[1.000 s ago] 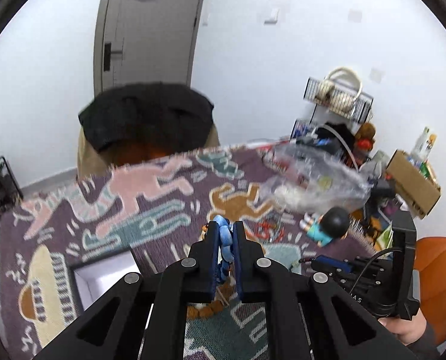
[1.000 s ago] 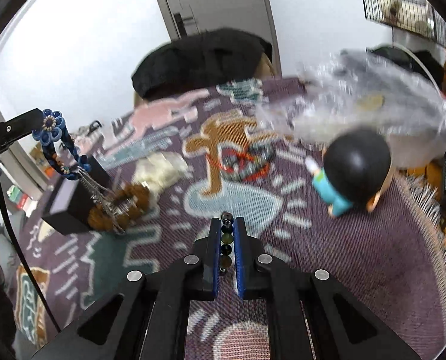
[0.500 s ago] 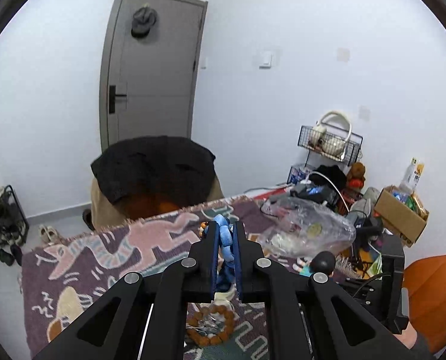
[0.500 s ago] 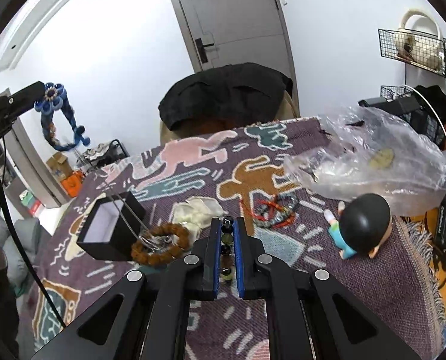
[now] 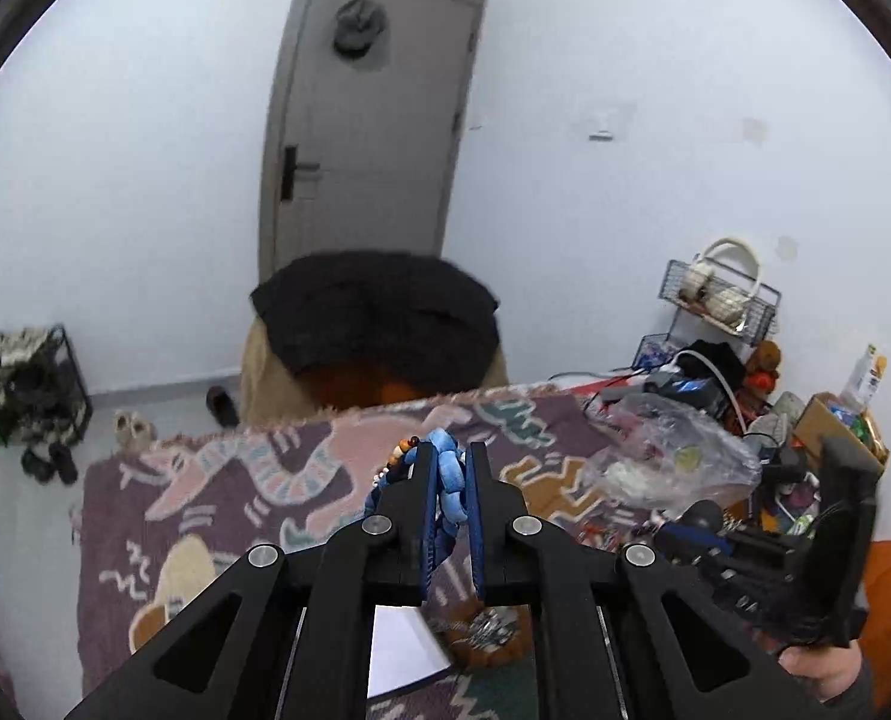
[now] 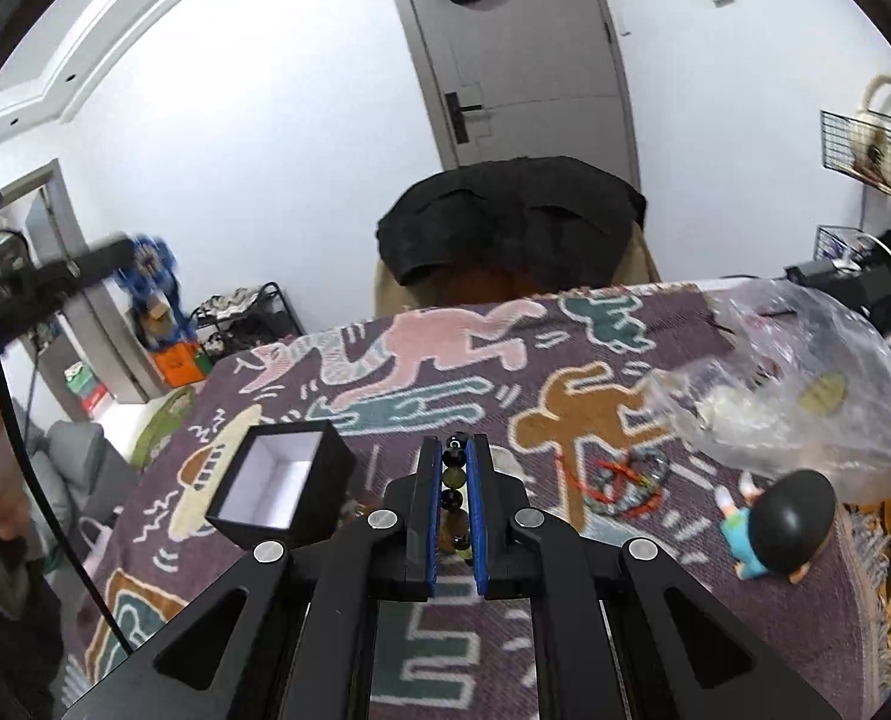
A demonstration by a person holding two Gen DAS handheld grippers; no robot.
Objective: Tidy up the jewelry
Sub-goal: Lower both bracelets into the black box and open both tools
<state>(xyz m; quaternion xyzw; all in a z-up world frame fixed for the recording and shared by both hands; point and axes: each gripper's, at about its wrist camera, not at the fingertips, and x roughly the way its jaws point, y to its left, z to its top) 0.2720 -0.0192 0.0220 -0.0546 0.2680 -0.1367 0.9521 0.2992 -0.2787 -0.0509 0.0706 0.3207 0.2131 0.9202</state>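
Note:
My left gripper is shut on a blue flower bead bracelet and holds it high above the patterned rug; it also shows blurred at the left of the right wrist view. My right gripper is shut on a string of dark and green beads, held above the rug. An open black box with a white inside stands left of my right gripper. A brown bead bracelet with silver jewelry lies beside the box. A red and grey bracelet pile lies to the right.
A clear plastic bag and a black-haired toy figure lie at the rug's right side. A chair with a black garment stands behind the table's far edge. Wire racks and clutter fill the right wall.
My left gripper with the blue bracelet has risen further and drifted left, now blurred. My right gripper has lifted and pulled back, so the box appears closer below it.

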